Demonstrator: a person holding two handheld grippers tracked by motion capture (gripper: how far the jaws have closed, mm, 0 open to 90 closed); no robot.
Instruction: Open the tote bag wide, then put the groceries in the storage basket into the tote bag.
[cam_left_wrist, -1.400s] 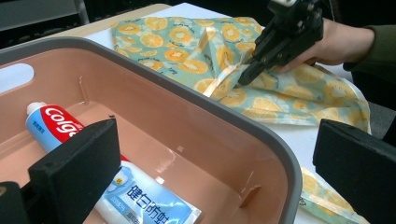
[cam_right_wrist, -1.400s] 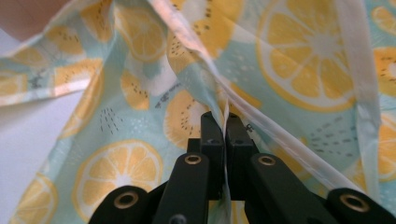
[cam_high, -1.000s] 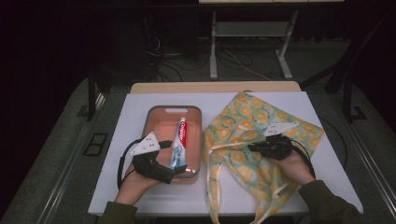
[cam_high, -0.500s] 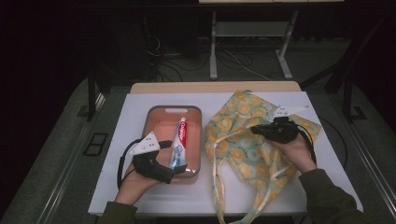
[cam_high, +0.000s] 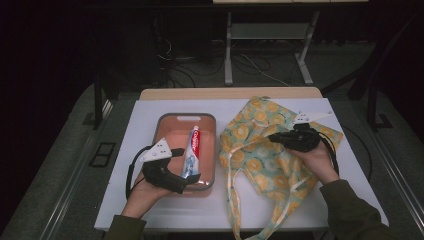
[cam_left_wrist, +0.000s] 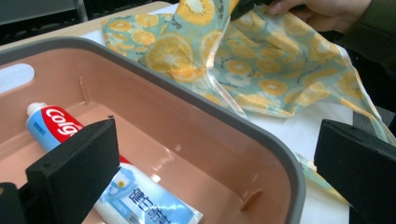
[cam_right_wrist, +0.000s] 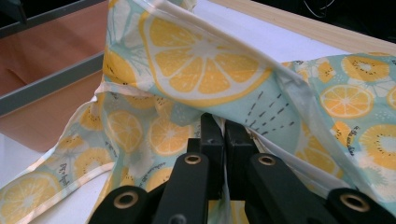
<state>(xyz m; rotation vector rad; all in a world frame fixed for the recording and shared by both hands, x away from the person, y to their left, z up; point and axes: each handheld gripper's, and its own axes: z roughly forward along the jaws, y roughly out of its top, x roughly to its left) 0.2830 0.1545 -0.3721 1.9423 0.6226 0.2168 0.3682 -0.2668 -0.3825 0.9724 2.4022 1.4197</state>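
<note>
Nearest the person, the left gripper (cam_high: 186, 165) rests at the front edge of the pink tray (cam_high: 170, 121), jaws spread wide with the tray's wall between them, gripping nothing. A toothpaste tube (cam_high: 191, 151) lies inside the tray (cap end farthest away). Farther right, the right gripper (cam_high: 272, 137) has its jaws pinched on the fruit-print bag (cam_high: 260, 150), lifting its top layer off the white table (cam_high: 145, 112).
</note>
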